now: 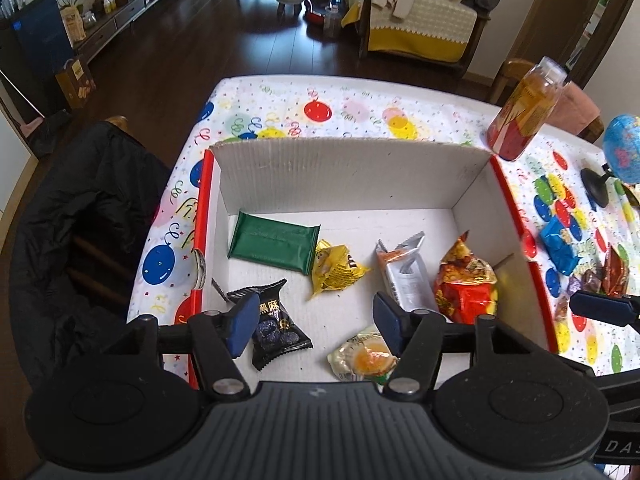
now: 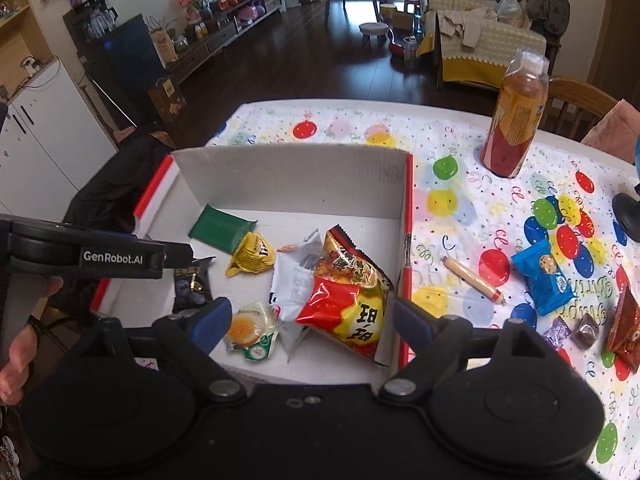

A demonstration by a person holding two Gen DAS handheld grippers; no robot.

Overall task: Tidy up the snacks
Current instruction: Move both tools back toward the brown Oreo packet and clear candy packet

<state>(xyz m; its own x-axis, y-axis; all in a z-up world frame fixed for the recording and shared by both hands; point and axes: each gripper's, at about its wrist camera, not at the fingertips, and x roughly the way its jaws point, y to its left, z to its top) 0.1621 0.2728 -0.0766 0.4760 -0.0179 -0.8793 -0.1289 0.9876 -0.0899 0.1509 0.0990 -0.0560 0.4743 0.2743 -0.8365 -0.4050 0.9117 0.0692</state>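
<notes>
A white cardboard box (image 1: 340, 172) with red edges holds several snacks: a green packet (image 1: 274, 246), a yellow packet (image 1: 336, 270), a white-orange packet (image 1: 404, 276), a red-yellow bag (image 1: 466, 284), a black packet (image 1: 272, 326) and a clear-wrapped orange cake (image 1: 366, 358). My left gripper (image 1: 315, 320) hangs open over the box's near side, with nothing between its pads. My right gripper (image 2: 312, 320) stands wide open above the red-yellow bag (image 2: 344, 300), not touching it. On the tablecloth to the right lie a sausage stick (image 2: 474, 280), a blue cookie packet (image 2: 544, 280), small candies (image 2: 557, 332) and a red-brown packet (image 2: 624, 328).
A tall drink bottle (image 2: 514, 120) stands on the balloon-print tablecloth (image 2: 360, 128) behind the box's right corner. A small globe (image 1: 622, 152) on a black stand is at the far right. A black jacket (image 1: 80, 240) hangs over a chair left of the table.
</notes>
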